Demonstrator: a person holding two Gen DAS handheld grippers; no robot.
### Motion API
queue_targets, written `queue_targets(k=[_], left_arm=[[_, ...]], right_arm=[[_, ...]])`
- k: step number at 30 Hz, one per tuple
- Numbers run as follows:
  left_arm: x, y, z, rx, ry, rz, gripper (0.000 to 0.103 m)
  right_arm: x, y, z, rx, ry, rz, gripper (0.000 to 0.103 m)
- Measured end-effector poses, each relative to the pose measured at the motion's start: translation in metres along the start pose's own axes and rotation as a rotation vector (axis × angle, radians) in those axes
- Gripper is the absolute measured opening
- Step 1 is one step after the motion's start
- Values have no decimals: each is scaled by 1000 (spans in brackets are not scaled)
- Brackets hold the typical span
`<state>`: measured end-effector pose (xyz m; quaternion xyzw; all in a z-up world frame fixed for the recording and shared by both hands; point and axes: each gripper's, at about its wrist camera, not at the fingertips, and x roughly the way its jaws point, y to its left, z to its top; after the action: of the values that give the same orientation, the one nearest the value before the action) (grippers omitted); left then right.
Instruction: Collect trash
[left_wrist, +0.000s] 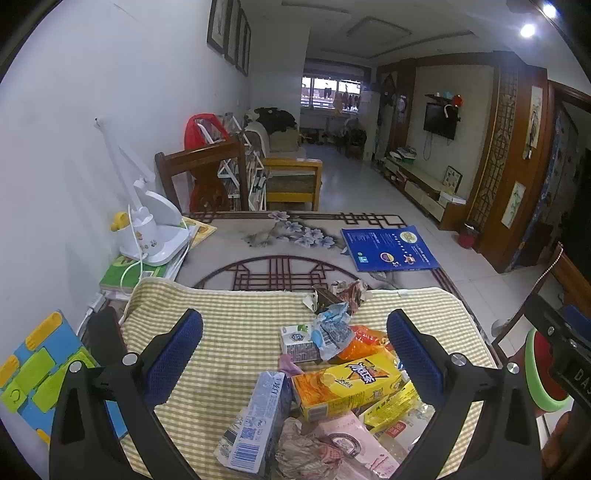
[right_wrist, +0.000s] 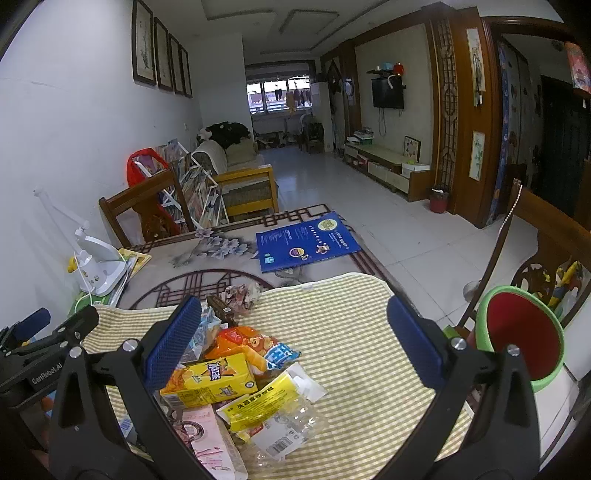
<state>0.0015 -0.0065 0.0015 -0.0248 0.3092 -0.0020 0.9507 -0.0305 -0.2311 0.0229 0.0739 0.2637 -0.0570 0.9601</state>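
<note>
A heap of trash lies on the yellow checked mat (right_wrist: 343, 332): a yellow drink carton (left_wrist: 347, 384) (right_wrist: 210, 380), a blue-and-white milk carton (left_wrist: 255, 417), a pink package (left_wrist: 354, 443), a yellow-and-clear bag (right_wrist: 266, 402), an orange snack bag (right_wrist: 243, 341) and crumpled wrappers (left_wrist: 343, 291). My left gripper (left_wrist: 295, 325) hovers open over the heap, with the cartons below its spread fingers. My right gripper (right_wrist: 293, 306) is open too. Its left finger is above the heap's edge and its right finger is over bare mat. A bin (right_wrist: 521, 339) with a green rim and a red inside sits at the right.
A blue book (right_wrist: 306, 240) lies on the far part of the patterned table. A white desk lamp (left_wrist: 155, 225) on books stands at the left by the wall. A colourful toy board (left_wrist: 37, 369) is at the near left. Wooden chairs stand behind the table and at its right.
</note>
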Motion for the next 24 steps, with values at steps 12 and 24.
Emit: queue_targets(k=[12,24], left_arm=[[1,0,0,0,-1,0,95],[3,2,-2,0,7,-1,95]], right_arm=[[1,1,-1,-2,6,1,99],[2,-2,-3,8,12,-1,99]])
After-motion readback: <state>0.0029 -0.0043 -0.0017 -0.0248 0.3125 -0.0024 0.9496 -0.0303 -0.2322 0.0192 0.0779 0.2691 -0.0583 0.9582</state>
